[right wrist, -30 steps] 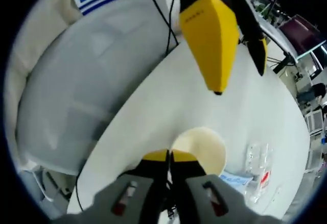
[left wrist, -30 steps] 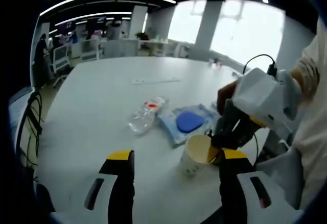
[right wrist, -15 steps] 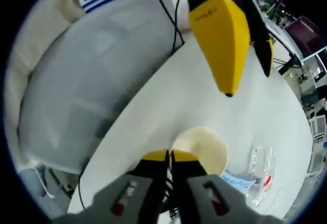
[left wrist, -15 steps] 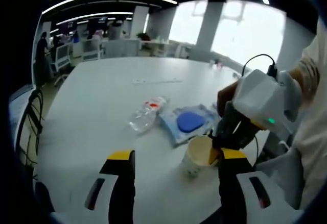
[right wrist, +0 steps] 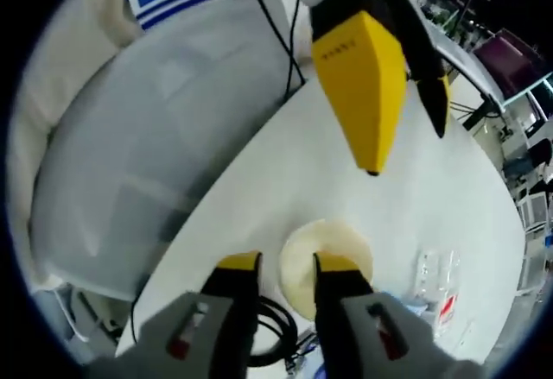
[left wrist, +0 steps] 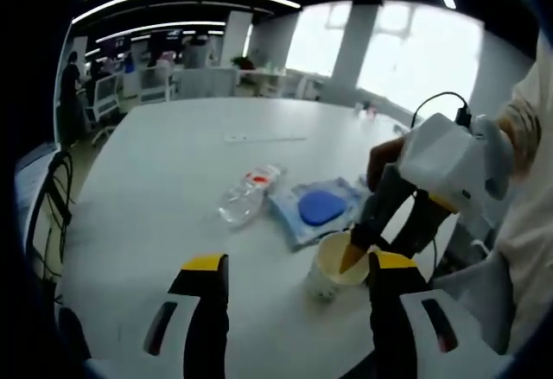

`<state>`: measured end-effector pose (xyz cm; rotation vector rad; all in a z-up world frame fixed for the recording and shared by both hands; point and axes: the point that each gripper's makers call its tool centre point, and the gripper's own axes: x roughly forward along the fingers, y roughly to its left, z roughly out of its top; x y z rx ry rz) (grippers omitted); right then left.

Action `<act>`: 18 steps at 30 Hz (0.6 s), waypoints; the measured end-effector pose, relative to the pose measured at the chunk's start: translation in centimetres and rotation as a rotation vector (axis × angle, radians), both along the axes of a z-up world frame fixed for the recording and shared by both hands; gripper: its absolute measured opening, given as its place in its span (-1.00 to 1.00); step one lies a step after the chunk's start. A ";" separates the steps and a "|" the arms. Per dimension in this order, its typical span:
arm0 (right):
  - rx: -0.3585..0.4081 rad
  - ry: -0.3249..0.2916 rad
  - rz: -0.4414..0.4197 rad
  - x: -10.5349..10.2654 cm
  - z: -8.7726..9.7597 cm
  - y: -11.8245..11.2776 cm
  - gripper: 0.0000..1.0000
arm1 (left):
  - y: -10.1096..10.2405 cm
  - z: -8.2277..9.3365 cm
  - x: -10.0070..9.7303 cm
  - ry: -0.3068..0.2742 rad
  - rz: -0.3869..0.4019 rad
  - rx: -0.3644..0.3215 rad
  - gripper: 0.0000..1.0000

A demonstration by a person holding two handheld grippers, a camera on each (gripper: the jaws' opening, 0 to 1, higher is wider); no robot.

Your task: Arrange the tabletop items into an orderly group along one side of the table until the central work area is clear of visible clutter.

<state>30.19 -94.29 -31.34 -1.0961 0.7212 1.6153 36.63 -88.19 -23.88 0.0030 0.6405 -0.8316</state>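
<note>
A cream paper cup stands upright near the table's near right edge. My right gripper reaches in from the right, open, with one yellow fingertip inside the cup and the other outside. In the right gripper view my right gripper straddles the near wall of the cup with a clear gap. My left gripper is open and holds nothing, just short of the cup; its yellow fingers hang over the cup in the right gripper view. A crushed clear bottle and a blue packet lie behind the cup.
The white table stretches far back, with a white strip lying across it. A black cable runs off the table edge by the cup. A person's pale sleeve and clothing are close at that edge. Desks and chairs stand beyond.
My right gripper has opened and let go of the cup's rim, which it was shut on before. The cup stands on the table. The left gripper has not moved.
</note>
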 end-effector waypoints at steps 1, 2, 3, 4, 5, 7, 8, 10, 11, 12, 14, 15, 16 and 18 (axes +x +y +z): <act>0.018 0.000 -0.010 0.1 0.2 0.2 -0.54 | 0.0 0.0 0.0 0.000 0.001 -0.001 0.25; 0.026 0.004 -0.017 0.1 0.4 0.2 -0.52 | 0.0 0.1 0.1 -0.001 0.000 -0.001 0.25; 0.032 0.009 -0.019 0.0 0.6 0.2 -0.52 | -0.1 0.1 0.1 -0.002 -0.001 0.000 0.25; 0.054 0.004 -0.032 0.1 0.9 0.4 -0.51 | -0.1 0.1 0.1 -0.003 -0.001 0.001 0.25; 0.063 0.005 -0.035 0.1 1.1 0.5 -0.49 | -0.1 0.2 0.1 -0.004 -0.001 0.000 0.25; 0.070 0.008 -0.045 0.1 1.5 0.4 -0.48 | -0.1 0.3 0.2 -0.008 -0.003 0.001 0.25; 0.080 0.002 -0.051 0.2 1.7 0.4 -0.46 | -0.2 0.3 0.2 -0.008 -0.003 0.000 0.25; 0.110 0.014 -0.075 0.2 2.3 0.6 -0.44 | -0.3 0.5 0.3 -0.012 -0.005 0.000 0.25; 0.123 0.020 -0.089 0.2 2.6 0.6 -0.43 | -0.3 0.6 0.4 -0.014 -0.005 -0.001 0.25; 0.153 0.015 -0.106 0.5 3.1 0.9 -0.41 | -0.3 0.8 0.5 -0.018 -0.004 -0.001 0.25; 0.177 0.023 -0.132 0.6 3.8 0.8 -0.37 | -0.4 1.0 0.7 -0.022 -0.005 -0.004 0.25; 0.187 0.023 -0.142 0.6 4.1 0.8 -0.37 | -0.5 1.1 0.8 -0.026 -0.007 -0.001 0.25; 0.204 0.013 -0.160 0.9 4.4 0.9 -0.35 | -0.5 1.2 0.8 -0.029 -0.008 -0.001 0.25; 0.233 0.024 -0.189 1.0 5.0 0.8 -0.31 | -0.7 1.3 1.0 -0.031 -0.011 -0.003 0.25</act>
